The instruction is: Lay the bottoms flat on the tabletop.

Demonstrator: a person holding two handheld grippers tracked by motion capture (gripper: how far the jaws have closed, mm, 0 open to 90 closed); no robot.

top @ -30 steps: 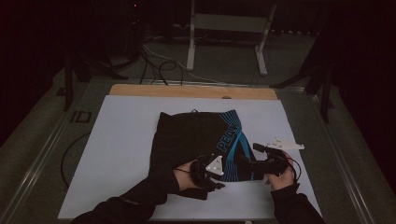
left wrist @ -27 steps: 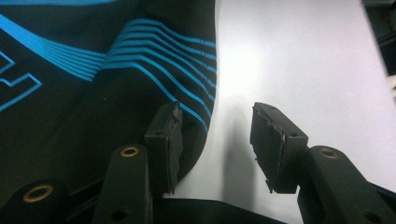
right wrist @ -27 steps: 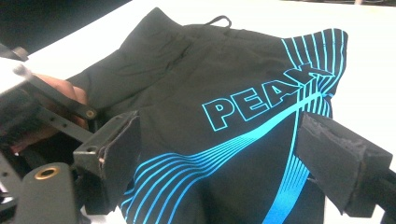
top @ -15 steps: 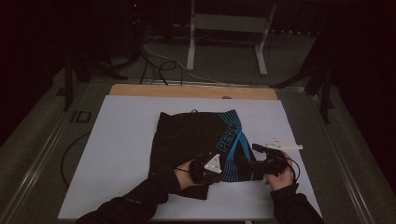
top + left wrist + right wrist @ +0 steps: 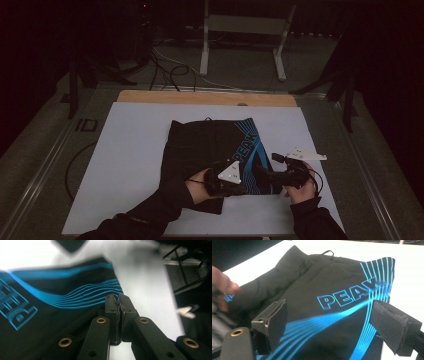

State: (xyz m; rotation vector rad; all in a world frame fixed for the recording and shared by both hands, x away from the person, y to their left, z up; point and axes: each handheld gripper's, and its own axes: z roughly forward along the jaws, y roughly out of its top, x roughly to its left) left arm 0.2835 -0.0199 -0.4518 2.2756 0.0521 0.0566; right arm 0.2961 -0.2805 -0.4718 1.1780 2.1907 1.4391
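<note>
1. Where the white bench (image 5: 125, 165) carries them, the black shorts (image 5: 200, 145) lie flat near its middle, with blue stripes and blue lettering on the person's right side.
2. The left tongs (image 5: 119, 305) are pressed together at the hem of the shorts, and a thin edge of cloth seems pinched between them; in the high view they sit over the near edge of the shorts (image 5: 235, 186).
3. The right tongs (image 5: 332, 322) stand wide apart, low over the striped part of the shorts, gripping nothing; in the high view they hover at the right near corner (image 5: 267, 172).
4. The left hand (image 5: 200, 182) rests on the cloth beside its tool.
</note>
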